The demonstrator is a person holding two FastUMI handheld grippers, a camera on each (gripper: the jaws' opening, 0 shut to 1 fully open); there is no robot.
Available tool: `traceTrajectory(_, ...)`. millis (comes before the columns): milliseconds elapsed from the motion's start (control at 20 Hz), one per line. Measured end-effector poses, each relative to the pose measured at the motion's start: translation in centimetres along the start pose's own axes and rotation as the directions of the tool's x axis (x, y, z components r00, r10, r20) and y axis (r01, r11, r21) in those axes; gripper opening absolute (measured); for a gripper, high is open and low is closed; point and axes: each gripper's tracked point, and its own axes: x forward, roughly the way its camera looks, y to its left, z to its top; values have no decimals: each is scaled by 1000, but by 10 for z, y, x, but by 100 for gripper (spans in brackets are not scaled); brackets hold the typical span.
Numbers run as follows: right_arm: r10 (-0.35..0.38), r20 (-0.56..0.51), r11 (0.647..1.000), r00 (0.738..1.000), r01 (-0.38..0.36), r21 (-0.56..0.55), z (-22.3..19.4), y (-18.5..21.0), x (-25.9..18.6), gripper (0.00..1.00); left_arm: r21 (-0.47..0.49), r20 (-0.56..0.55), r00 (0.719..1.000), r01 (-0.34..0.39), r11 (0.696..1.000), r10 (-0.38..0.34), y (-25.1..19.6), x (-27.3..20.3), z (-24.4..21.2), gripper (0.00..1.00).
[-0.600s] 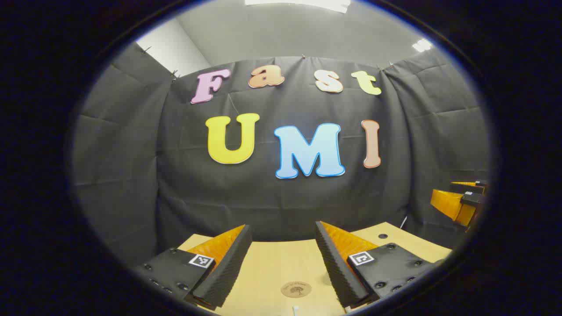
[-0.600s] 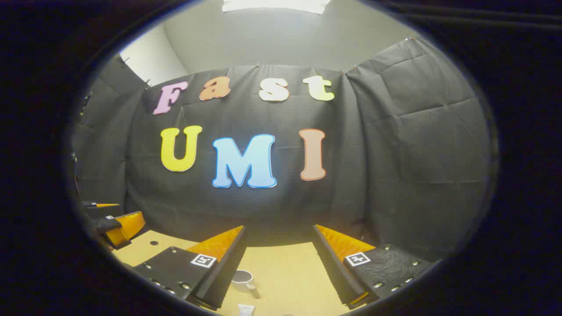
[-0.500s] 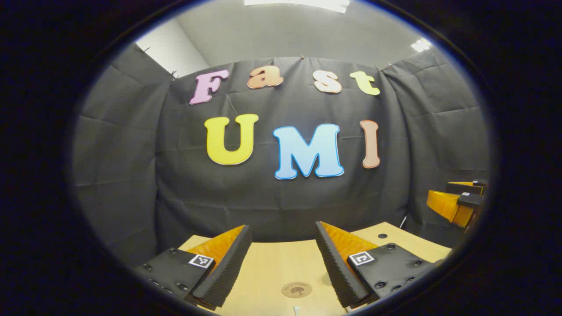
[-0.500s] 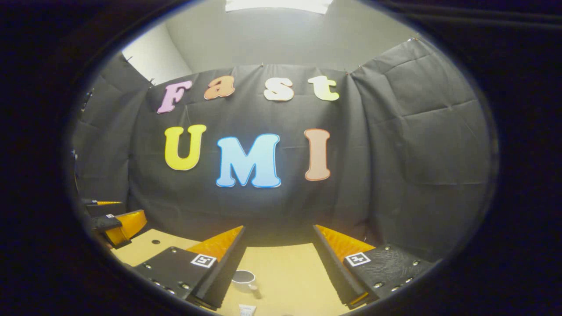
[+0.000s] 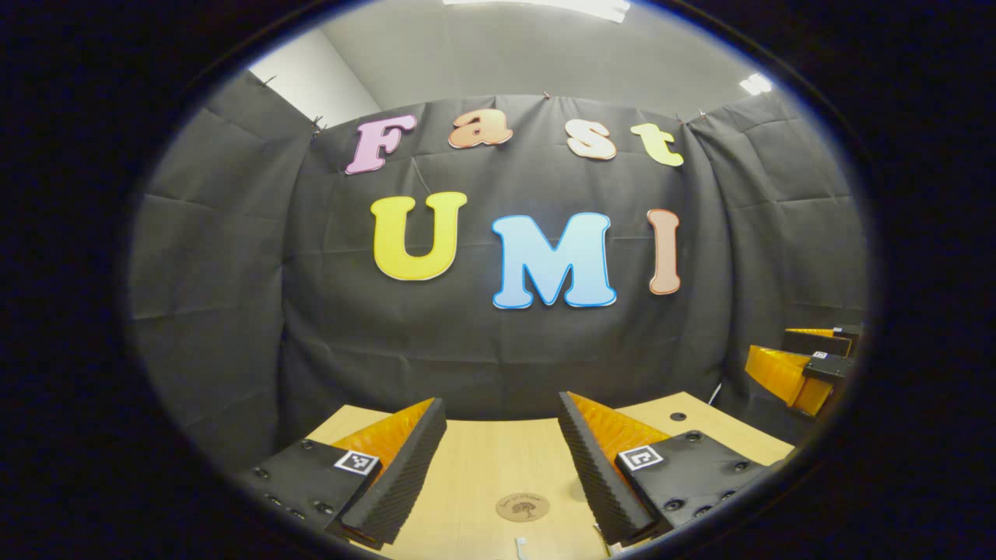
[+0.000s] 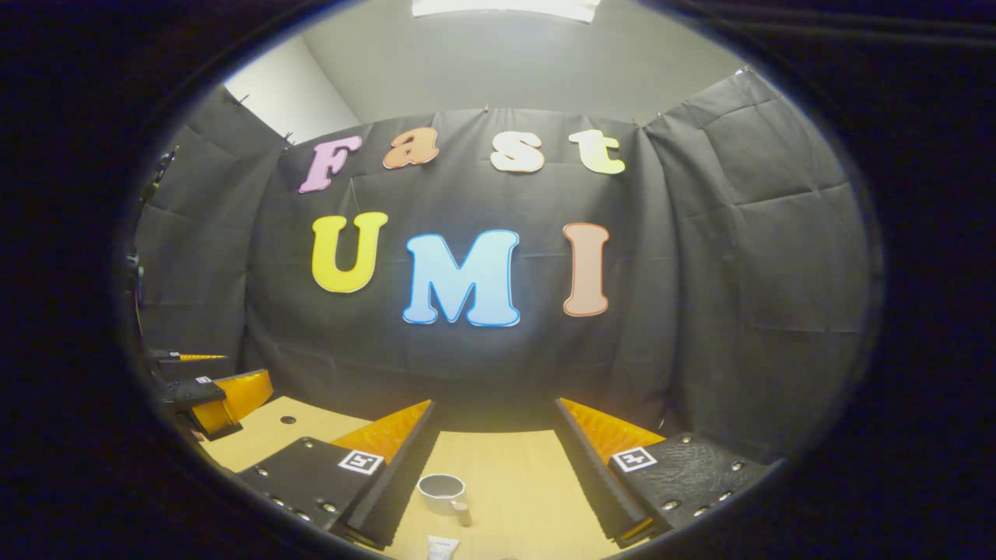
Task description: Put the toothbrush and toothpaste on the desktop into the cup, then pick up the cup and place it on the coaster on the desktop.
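In the left gripper view a round brown coaster (image 5: 523,507) lies on the wooden desktop (image 5: 482,459), between the fingers of my open left gripper (image 5: 502,416). The white tip of the toothbrush (image 5: 520,547) shows at the bottom edge, nearer than the coaster. In the right gripper view a small cup (image 6: 443,491) with a handle stands upright on the desktop (image 6: 506,474), close to the left finger of my open right gripper (image 6: 494,416). The white end of the toothpaste tube (image 6: 441,549) lies just in front of the cup. Both grippers hold nothing.
The black cloth wall stands right behind the desk's far edge. The other gripper shows far right in the left gripper view (image 5: 805,365) and far left in the right gripper view (image 6: 206,389). A small round hole (image 5: 678,417) marks the desktop's right corner.
Both cameras have tipped slightly down and shifted: the cup, toothpaste and coaster sit a little higher in their views. Both grippers stay open.
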Motion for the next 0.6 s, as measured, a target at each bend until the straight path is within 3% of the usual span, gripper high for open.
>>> traceTrajectory(300,65,-116,998,991,-67,-19,-37,24,5,91,8,-97,995,39,999,-38,-5,-1,-27,95)
traceTrajectory(600,125,-262,992,957,-123,25,-98,49,1,91,-36,-233,971,44,998,-52,0,-12,-69,96)
